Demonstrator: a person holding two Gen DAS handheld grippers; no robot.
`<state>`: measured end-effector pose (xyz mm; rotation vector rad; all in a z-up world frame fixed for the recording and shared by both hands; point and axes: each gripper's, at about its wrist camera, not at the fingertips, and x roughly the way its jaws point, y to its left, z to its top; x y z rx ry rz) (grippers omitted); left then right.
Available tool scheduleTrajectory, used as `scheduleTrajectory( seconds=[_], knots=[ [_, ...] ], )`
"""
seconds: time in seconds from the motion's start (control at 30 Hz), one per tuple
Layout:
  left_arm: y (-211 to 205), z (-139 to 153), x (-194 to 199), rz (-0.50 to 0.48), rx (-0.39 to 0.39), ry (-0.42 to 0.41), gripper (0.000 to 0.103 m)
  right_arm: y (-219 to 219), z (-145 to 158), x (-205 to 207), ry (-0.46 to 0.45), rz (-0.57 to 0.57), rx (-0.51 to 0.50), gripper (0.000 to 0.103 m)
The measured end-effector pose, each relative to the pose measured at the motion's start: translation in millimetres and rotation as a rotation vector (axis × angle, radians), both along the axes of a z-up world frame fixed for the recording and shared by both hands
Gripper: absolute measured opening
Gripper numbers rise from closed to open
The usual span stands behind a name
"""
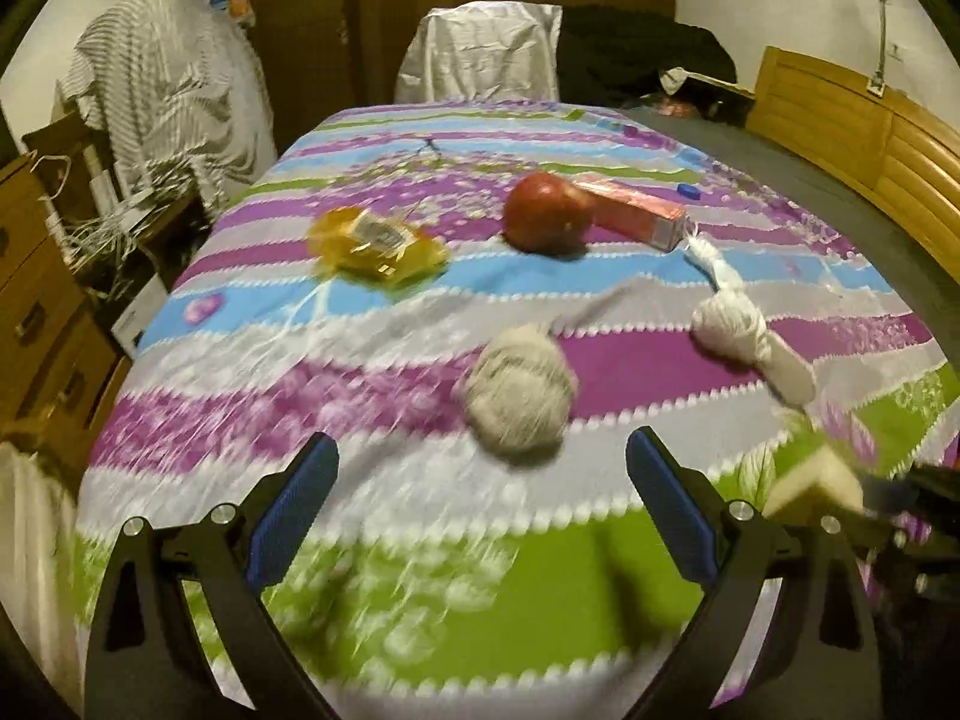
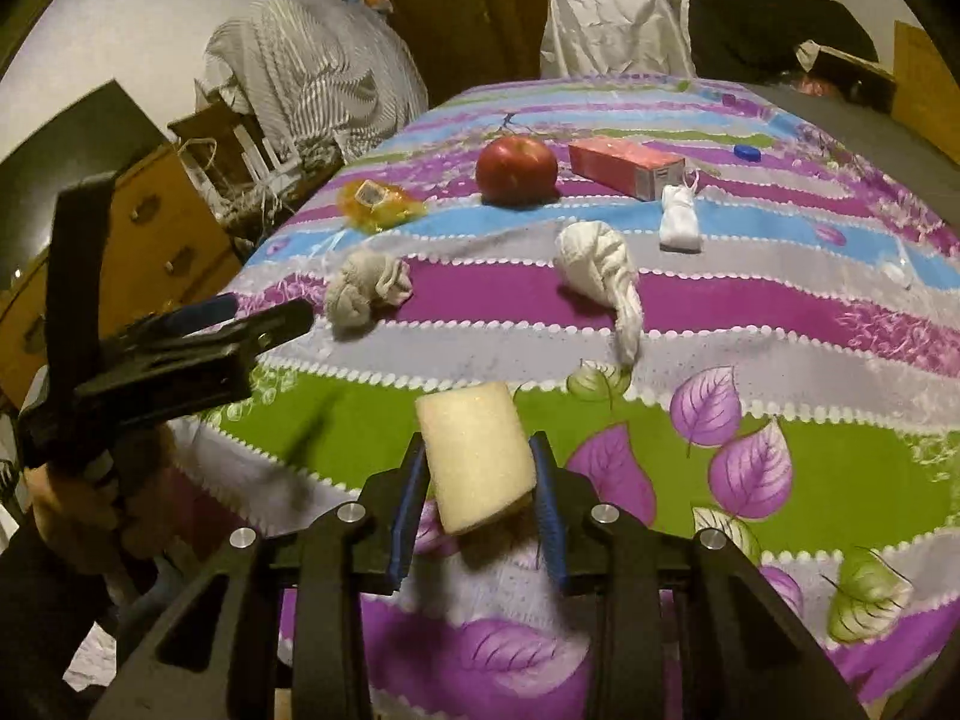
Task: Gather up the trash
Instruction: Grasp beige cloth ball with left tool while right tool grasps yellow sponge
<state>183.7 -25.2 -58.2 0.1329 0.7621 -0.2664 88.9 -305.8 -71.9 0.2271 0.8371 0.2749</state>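
Observation:
My right gripper (image 2: 480, 468) is shut on a cream foam sponge block (image 2: 474, 456), held just above the near part of the table; the same sponge (image 1: 816, 480) shows blurred in the left wrist view. My left gripper (image 1: 483, 441) is open and holds nothing, hovering just short of a grey balled sock (image 1: 519, 390), and appears at the left of the right wrist view (image 2: 264, 312). Farther back lie a crumpled yellow wrapper (image 1: 378, 246), a red apple (image 1: 546, 213), a pink carton (image 1: 636, 210) and a white knotted cloth (image 1: 744, 336).
A flowered purple, green and blue tablecloth (image 2: 780, 312) covers the table. A small white pouch (image 2: 678, 219) and a blue bottle cap (image 2: 747, 152) lie at the back right. A white-covered chair (image 1: 480, 54) stands behind, a wooden dresser (image 1: 36, 312) at the left.

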Motion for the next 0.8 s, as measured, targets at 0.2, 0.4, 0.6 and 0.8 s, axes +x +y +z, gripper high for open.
scheduleTrajectory(
  seconds=[0.2, 0.4, 0.6, 0.8],
  knots=[
    [-8.9, -4.4, 22.9, -0.024, 0.001, -0.003, 0.093, -15.4, -6.2, -4.7, -0.063, -0.003, 0.049, 0.077],
    [-23.6, -22.7, 44.9, -0.075, 0.053, 0.051, 0.078, -21.1, -8.5, -14.6, -0.093, 0.028, 0.076, 0.077],
    [-19.6, -36.0, 52.2, -0.075, 0.043, 0.124, 0.039, -7.0, -6.5, -17.8, -0.129, 0.080, 0.035, 0.042],
    [-0.2, -28.7, 29.6, -0.027, -0.023, 0.125, 0.036, -8.0, -7.5, -17.6, -0.130, 0.051, 0.077, 0.033]
  ],
)
